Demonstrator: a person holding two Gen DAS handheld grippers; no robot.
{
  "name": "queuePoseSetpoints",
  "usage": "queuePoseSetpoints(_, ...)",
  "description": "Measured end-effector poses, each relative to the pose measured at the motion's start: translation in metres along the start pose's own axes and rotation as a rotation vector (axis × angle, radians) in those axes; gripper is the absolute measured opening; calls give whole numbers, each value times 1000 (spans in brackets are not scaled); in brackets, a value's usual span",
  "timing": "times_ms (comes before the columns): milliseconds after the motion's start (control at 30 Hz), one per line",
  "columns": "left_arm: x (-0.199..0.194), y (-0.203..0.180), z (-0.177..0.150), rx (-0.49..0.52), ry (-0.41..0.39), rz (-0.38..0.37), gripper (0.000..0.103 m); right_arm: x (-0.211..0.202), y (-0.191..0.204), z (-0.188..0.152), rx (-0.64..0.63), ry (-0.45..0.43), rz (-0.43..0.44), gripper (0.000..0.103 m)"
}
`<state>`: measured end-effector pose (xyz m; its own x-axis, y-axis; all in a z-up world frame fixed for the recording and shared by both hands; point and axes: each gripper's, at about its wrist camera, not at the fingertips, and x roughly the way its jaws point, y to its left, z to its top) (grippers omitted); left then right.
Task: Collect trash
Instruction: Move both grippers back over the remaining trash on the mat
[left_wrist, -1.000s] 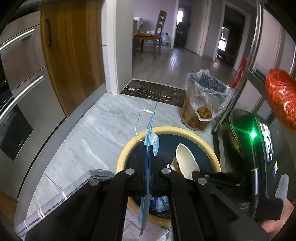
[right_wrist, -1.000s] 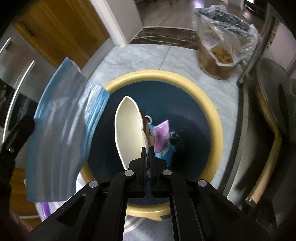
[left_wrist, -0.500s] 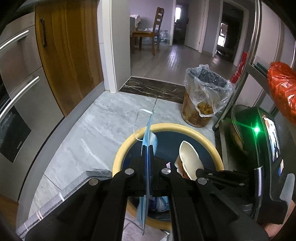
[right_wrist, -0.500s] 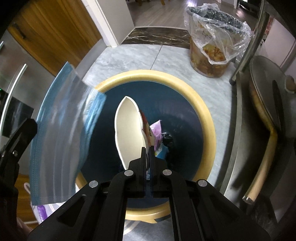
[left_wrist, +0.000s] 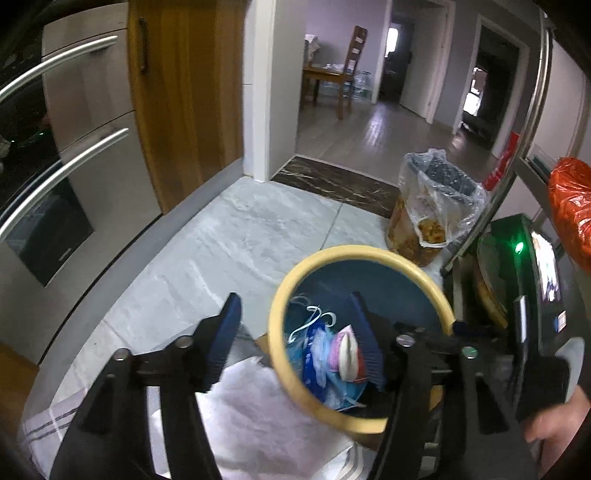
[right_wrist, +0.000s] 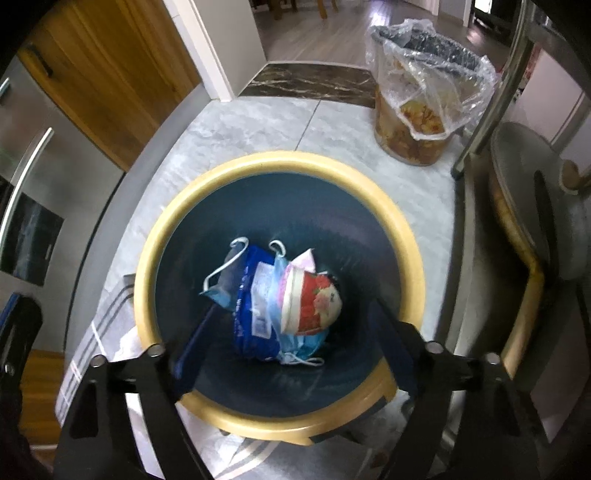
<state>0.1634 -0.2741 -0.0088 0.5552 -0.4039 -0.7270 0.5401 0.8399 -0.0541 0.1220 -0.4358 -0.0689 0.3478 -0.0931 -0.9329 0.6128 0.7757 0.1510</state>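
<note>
Under the right gripper, whose jaws stand wide apart with nothing between them, sits the bin, dark blue inside with a yellow rim. At its bottom lie a blue mask with white ear loops, a blue packet and a crushed red cup with a white rim, tipped on its side against the packet. The cup and mask touch the packet; all three are well inside the bin wall.

From the left wrist view, the left gripper is also spread wide and holds nothing; its left finger hangs outside the bin over a white cloth, while its right finger reaches over the bin's opening. The bin stands partly on that cloth, which has grey stripes along its edge. The same trash shows inside: mask and cup. To the right, the other gripper's body shows a green light, with a hand below it.

Beyond the bin the grey marble floor runs to a pail lined with clear plastic and holding food scraps. On the left are an oven and a wooden door. Farther off, through the doorway, stands a chair at a table.
</note>
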Motion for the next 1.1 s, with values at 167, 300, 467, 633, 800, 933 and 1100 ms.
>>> queuePoseSetpoints(167, -22, 15, -9, -20, -9, 61, 85, -8, -3, 0, 22, -37, -15, 93)
queuePoseSetpoints(300, -50, 29, -15, -45, -35, 109, 96, -23, 8, -3, -37, -108, -11, 94)
queuePoseSetpoints(467, -87, 48, -26, -63, -51, 159, 97, -58, 23, -11, -119, -280, 21, 97)
queuePoseSetpoints(633, -117, 68, -41, -85, -53, 202, 97, -78, 37, -24, -175, -339, 65, 97)
queuePoseSetpoints(800, -142, 90, -59, -110, -48, 235, 97, -94, 49, -42, -219, -367, 94, 98)
queuePoseSetpoints(933, -156, 106, -74, -130, -41, 263, 97, -101, 58, -57, -274, -370, 105, 98)
queuePoseSetpoints(1100, -166, 128, -94, -176, -26, 292, 97, -102, 65, -68, -309, -351, 109, 98)
